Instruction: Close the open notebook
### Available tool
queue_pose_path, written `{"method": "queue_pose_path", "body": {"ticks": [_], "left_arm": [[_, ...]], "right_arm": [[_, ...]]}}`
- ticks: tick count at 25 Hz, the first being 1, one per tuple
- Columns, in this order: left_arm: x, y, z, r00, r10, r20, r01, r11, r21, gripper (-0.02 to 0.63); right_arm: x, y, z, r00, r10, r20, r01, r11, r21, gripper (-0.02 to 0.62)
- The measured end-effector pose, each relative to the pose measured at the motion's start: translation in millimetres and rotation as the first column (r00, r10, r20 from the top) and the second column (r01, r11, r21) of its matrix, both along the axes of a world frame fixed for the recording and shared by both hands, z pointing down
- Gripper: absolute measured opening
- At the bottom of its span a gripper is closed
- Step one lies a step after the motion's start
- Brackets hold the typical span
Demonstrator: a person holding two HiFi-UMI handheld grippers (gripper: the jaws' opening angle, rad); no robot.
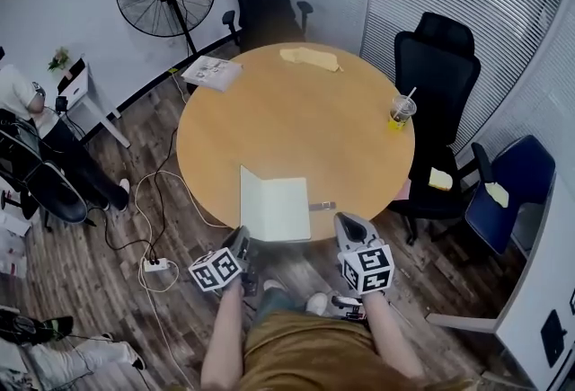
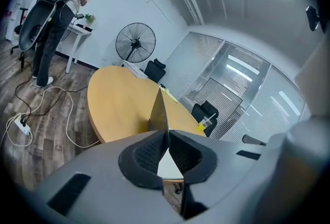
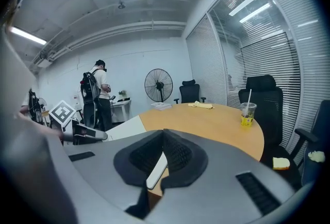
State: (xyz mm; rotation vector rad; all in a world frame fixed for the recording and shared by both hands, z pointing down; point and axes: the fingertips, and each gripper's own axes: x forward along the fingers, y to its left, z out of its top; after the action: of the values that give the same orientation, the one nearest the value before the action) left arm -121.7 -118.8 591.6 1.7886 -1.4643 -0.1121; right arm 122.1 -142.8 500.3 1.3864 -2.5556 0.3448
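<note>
Left gripper view: the left gripper (image 2: 166, 134) pinches a raised leaf of the notebook (image 2: 159, 112); the right gripper (image 3: 164, 134) sits closed, empty.

- Table (image 1: 296, 124): plain tan, wood tone.
- Notebook (image 1: 274, 208), 6 o'clock on the table: white pages.
- Cup (image 1: 400, 112), 2 o'clock: clear, with a yellow drink.
- Left gripper (image 1: 243, 238) and right gripper (image 1: 344, 223): grey shells, black ribbed pads, cubes with black-and-white square markers.
- Floor (image 1: 81, 272): dark brown planks.
- Chair (image 1: 512, 190), 4 o'clock: blue.
</note>
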Motion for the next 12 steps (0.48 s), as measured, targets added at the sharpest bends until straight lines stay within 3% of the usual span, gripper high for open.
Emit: {"method": "queue_pose_path", "body": {"ticks": [6, 12], "left_arm": [[4, 2, -1, 0.999, 0.019, 0.028, -0.02, 1.0, 0.008, 0.043], [27, 1, -6, 0.986, 0.107, 0.131, -0.109, 0.994, 0.012, 0.051]], "right_arm": [[-7, 6, 5, 1.0, -0.01, -0.011, 0.01, 1.0, -0.005, 0.011], [-8, 8, 9, 1.0, -0.022, -0.017, 0.021, 1.0, -0.01, 0.011]]}}
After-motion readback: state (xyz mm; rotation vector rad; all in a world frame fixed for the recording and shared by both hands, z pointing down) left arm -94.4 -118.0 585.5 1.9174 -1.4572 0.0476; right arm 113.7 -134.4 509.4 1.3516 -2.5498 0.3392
